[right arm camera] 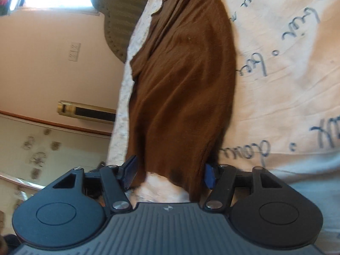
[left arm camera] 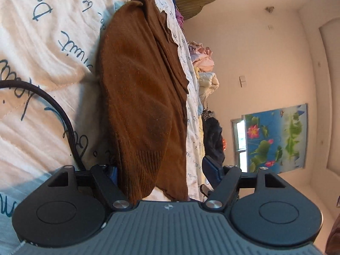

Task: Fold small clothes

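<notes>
A brown knit garment [left arm camera: 140,89] lies on a white bedspread with blue script [left arm camera: 48,48]. In the left wrist view its ribbed hem end sits between the wide-apart blue pads of my left gripper [left arm camera: 159,170], which is open around it. In the right wrist view the other end of the brown garment [right arm camera: 182,80] runs down between the spread pads of my right gripper [right arm camera: 170,172], also open around the cloth. Both views are rolled sideways. Whether the pads touch the cloth cannot be told.
A pile of other clothes [left arm camera: 204,63] lies along the bed's far edge. A black cable [left arm camera: 63,116] crosses the bedspread. A woven olive-coloured thing [right arm camera: 119,21] lies at the bed's edge. A wall with a flower poster [left arm camera: 274,138] stands beyond the bed.
</notes>
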`<state>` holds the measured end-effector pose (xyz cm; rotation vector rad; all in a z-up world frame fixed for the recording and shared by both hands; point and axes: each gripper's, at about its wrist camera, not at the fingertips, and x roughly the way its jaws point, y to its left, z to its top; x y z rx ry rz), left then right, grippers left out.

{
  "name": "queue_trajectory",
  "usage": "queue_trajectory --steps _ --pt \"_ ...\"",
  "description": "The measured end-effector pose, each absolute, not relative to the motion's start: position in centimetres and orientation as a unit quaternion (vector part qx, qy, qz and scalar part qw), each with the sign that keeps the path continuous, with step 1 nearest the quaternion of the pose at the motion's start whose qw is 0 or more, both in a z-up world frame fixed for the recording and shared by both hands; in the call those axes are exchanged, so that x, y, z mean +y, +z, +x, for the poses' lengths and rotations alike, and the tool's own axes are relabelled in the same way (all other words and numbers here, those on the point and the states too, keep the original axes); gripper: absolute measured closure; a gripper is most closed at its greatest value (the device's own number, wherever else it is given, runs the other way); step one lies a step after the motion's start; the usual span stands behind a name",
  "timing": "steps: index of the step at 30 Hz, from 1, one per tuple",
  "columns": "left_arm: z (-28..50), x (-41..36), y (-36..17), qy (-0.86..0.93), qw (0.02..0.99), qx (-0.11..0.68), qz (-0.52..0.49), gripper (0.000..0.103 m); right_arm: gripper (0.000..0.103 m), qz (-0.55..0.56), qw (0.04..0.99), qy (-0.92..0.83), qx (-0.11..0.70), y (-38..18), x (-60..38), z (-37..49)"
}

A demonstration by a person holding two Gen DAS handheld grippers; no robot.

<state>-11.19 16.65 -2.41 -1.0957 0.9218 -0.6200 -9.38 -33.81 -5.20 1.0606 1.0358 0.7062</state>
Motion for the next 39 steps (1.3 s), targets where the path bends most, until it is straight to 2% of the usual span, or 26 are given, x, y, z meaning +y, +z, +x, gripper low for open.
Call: queue_trajectory --steps 1,3,5,9,17,20,21,22,23,24,25,29,34,37,39 --pt "-11.2 16.9 -2.5 -0.277 0.706 0.416 -0.502 0.044 0.041 0.481 0.676 0.318 0.460 -5.5 -33.7 -9.3" --pt "-11.0 17.4 -2.4 -0.266 0.711 0.422 -0.495 0.046 0.041 0.496 0.666 0.322 0.454 -6.0 -33.9 -9.7" --pt "-11.1 18.5 -1.1 -0.243 0.747 0.409 -0.464 0.046 0.043 0.502 0.666 0.312 0.455 -6.1 -34.1 -9.5" --pt "-10.8 20.4 0.1 -0.231 0.757 0.398 -0.464 0.045 0.043 0.511 0.665 0.308 0.448 -6.4 -34.6 -9.5" --pt "-10.1 16.8 -1.6 -0.253 0.741 0.445 -0.436 0.044 0.043 0.497 0.671 0.314 0.451 -6.1 -33.3 -8.9" --pt "-10.3 16.2 -1.4 -0.249 0.750 0.454 -0.411 0.052 0.043 0.499 0.672 0.308 0.453 -6.0 -33.3 -8.9" --pt "-10.3 16.2 -1.5 -0.242 0.754 0.460 -0.403 0.062 0.044 0.502 0.671 0.304 0.453 -6.1 -33.2 -8.8" --pt "-10.2 16.1 -1.6 -0.235 0.757 0.465 -0.395 0.071 0.048 0.506 0.670 0.300 0.452 -6.3 -33.2 -8.8" --pt "-10.3 16.0 -1.7 -0.228 0.761 0.471 -0.385 0.077 0.057 0.507 0.673 0.295 0.450 -6.4 -33.2 -8.7" --pt "-10.3 16.0 -1.8 -0.220 0.765 0.476 -0.374 0.092 0.093 0.490 0.684 0.285 0.459 -6.4 -32.8 -8.7" --pt "-10.3 15.9 -1.9 -0.215 0.767 0.481 -0.366 0.100 0.098 0.463 0.695 0.277 0.475 -6.7 -32.2 -8.6" --pt "-11.0 15.7 -0.5 -0.225 0.787 0.464 -0.338 0.100 0.099 0.438 0.712 0.289 0.466 -6.2 -32.0 -9.1" --pt "-12.7 17.0 2.3 -0.266 0.794 0.426 -0.343 0.100 0.099 0.393 0.755 0.310 0.423 -0.6 -35.0 -10.8" --pt "-12.6 17.5 0.7 -0.237 0.792 0.461 -0.324 0.100 0.099 0.374 0.769 0.289 0.429 0.4 -37.9 -11.6" --pt "-12.4 17.8 -1.2 -0.216 0.779 0.491 -0.325 0.099 0.099 0.374 0.761 0.270 0.457 -1.1 -38.7 -11.4"
